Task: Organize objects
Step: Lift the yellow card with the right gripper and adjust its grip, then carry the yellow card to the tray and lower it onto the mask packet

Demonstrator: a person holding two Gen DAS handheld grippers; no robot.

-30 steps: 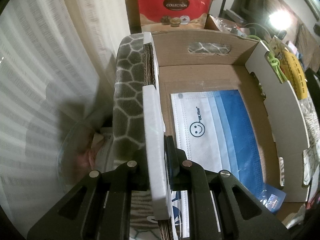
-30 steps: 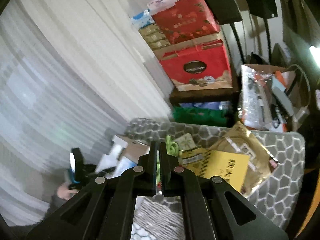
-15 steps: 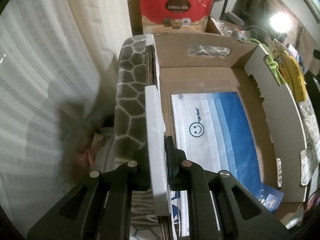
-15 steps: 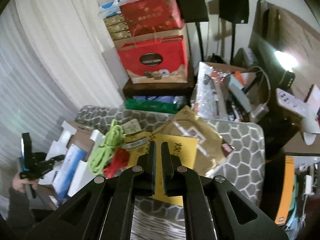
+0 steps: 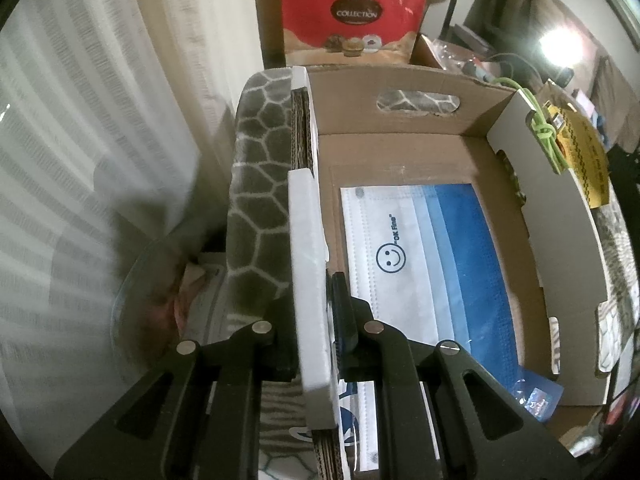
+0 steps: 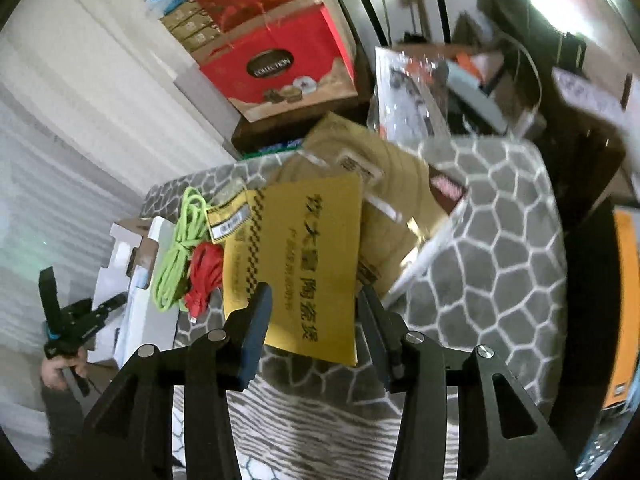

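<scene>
Left hand-held gripper (image 5: 326, 320) clamped on near-left wall of cardboard box (image 5: 400, 152). Right hand-held gripper (image 6: 312, 312) jaws just been opening, nothing gripped, over yellow packet (image 6: 296, 256) right of box.

- White curtain (image 5: 92, 152) hangs on the left.
- Lamp (image 5: 558, 46) glares at far right.
- Red bag (image 6: 276, 68) on a dark stand (image 6: 280, 130).
</scene>
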